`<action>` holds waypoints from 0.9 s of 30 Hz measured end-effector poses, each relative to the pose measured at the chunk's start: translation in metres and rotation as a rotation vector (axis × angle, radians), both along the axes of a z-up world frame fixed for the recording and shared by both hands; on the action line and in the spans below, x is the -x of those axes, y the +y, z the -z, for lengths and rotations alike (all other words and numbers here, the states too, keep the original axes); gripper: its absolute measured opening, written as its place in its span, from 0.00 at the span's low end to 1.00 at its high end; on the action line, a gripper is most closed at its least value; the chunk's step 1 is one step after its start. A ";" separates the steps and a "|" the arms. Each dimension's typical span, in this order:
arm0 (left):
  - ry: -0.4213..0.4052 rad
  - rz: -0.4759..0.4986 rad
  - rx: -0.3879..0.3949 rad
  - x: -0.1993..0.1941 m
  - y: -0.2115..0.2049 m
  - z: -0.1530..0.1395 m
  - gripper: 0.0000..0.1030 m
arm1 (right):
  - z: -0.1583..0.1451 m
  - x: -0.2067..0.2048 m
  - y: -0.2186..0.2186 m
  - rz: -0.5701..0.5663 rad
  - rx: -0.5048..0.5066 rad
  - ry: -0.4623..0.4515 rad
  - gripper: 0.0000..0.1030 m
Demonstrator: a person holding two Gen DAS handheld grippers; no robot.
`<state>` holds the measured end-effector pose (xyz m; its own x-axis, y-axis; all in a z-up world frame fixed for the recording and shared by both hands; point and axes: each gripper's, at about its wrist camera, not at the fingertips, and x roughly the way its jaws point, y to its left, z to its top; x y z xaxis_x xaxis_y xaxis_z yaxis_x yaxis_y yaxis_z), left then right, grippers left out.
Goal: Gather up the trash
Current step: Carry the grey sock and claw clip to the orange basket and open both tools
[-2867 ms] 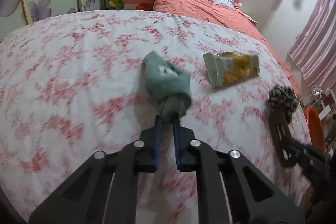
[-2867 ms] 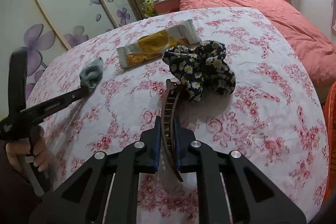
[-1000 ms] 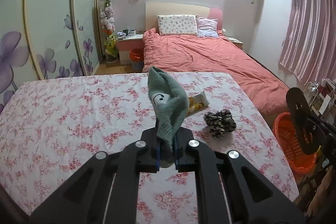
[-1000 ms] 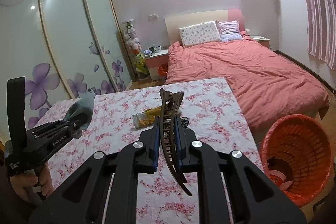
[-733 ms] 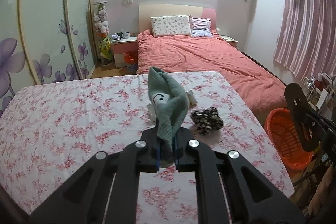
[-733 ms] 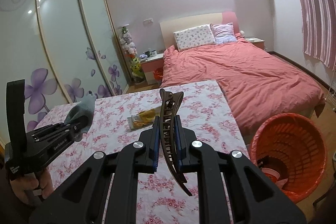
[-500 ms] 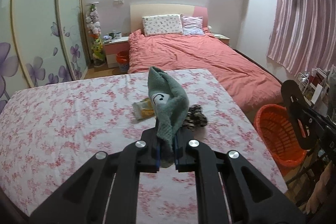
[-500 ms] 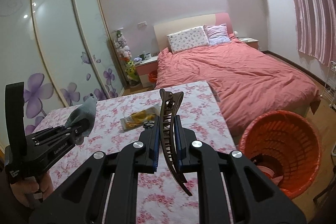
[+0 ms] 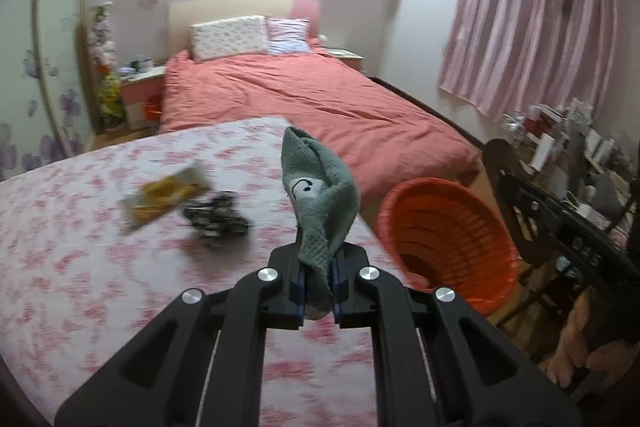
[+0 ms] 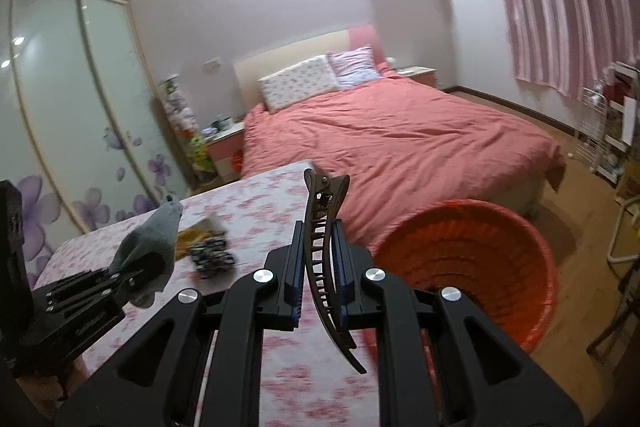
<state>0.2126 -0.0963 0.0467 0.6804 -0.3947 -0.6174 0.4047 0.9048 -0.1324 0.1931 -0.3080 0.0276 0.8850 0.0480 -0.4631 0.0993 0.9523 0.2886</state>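
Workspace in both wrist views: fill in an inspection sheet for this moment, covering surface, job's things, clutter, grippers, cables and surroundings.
Surface: table with a pink floral cloth.
Job's things: green sock and brown hair clip, both held up off the cloth; yellow snack wrapper and dark floral scrunchie lie side by side on the cloth; orange basket stands on the floor beside the table.
Clutter: a cluttered shelf under the curtains, blurred.
Grippers: left gripper shut on the green sock; right gripper shut on the brown hair clip.
Cables: nothing seen.
Surroundings: bed with a coral duvet, pink curtains, flowered wardrobe doors.
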 end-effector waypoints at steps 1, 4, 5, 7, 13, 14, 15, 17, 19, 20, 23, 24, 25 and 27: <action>0.005 0.014 0.004 0.001 -0.008 0.002 0.10 | 0.001 -0.001 -0.006 0.013 -0.006 0.003 0.13; 0.030 0.073 0.019 -0.001 -0.035 0.011 0.10 | 0.006 -0.002 -0.028 0.055 -0.034 0.011 0.13; 0.039 0.095 0.023 -0.002 -0.046 0.014 0.10 | 0.008 -0.003 -0.036 0.068 -0.046 0.013 0.13; 0.056 0.135 0.029 -0.004 -0.066 0.019 0.10 | 0.011 -0.005 -0.046 0.086 -0.055 0.016 0.13; 0.088 0.252 0.020 -0.015 -0.131 0.035 0.11 | 0.019 -0.018 -0.079 0.127 -0.112 0.020 0.13; 0.102 0.264 0.018 -0.019 -0.140 0.041 0.13 | 0.022 -0.022 -0.083 0.127 -0.122 0.027 0.13; 0.112 0.268 0.014 -0.022 -0.146 0.046 0.19 | 0.027 -0.028 -0.087 0.129 -0.130 0.043 0.13; 0.136 0.266 0.002 -0.031 -0.156 0.059 0.39 | 0.037 -0.031 -0.093 0.140 -0.147 0.071 0.21; 0.138 0.240 -0.020 -0.038 -0.156 0.069 0.48 | 0.048 -0.033 -0.098 0.155 -0.166 0.095 0.38; 0.146 0.233 -0.029 -0.042 -0.154 0.074 0.48 | 0.053 -0.033 -0.099 0.167 -0.170 0.101 0.42; 0.172 0.198 -0.038 -0.054 -0.139 0.084 0.50 | 0.063 -0.031 -0.097 0.172 -0.182 0.129 0.42; 0.175 0.181 -0.045 -0.057 -0.132 0.087 0.53 | 0.065 -0.032 -0.095 0.172 -0.178 0.139 0.42; 0.172 0.167 -0.053 -0.058 -0.126 0.088 0.57 | 0.066 -0.033 -0.094 0.170 -0.171 0.144 0.42; 0.149 0.126 -0.086 -0.058 -0.111 0.088 0.65 | 0.065 -0.033 -0.089 0.162 -0.145 0.153 0.47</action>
<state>0.2706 -0.2069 -0.0413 0.5279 -0.4126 -0.7424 0.4972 0.8587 -0.1237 0.2265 -0.3971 -0.0374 0.8067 -0.0131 -0.5908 0.3005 0.8700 0.3910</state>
